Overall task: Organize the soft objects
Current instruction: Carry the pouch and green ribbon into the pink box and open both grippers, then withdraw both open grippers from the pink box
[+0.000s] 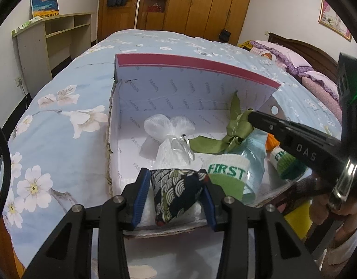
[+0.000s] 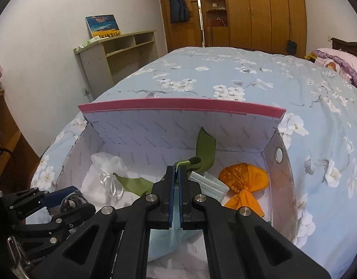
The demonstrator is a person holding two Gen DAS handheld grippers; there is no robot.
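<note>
Cardboard shoebox (image 1: pixel 169 93), white-lined with a red-edged lid standing up at the back, is sitting open on the pale blue floral bedspread (image 1: pixel 62 107); I am working both grippers over its near edge.

Left gripper (image 1: pixel 176 193): jaws are closing partway on a small dark fabric pouch with a white wave pattern (image 1: pixel 176 193), blue pads pressing its two sides. I am holding it just above the box's near wall.

Right gripper (image 2: pixel 176 186): jaws are nearly closed, pinching the olive-green satin ribbon (image 2: pixel 204 148) near its knot; a light blue packet (image 2: pixel 164 239) is hanging below between the pads. I cannot tell whether the pads are also gripping the packet itself.

Contents lying inside the box:
- white mesh drawstring pouch (image 1: pixel 171 137), left of centre on the floor
- green-and-white knitted sock lettered "FIRST" (image 1: pixel 227 174), near the front, just beside the dark pouch
- orange fabric pouch with a gathered neck (image 2: pixel 243 181), at the right wall
- pale blue pleated face mask (image 2: pixel 208 183), between ribbon and orange pouch

Pink pillows (image 1: pixel 294 62) are lying at the bed's far right.
</note>
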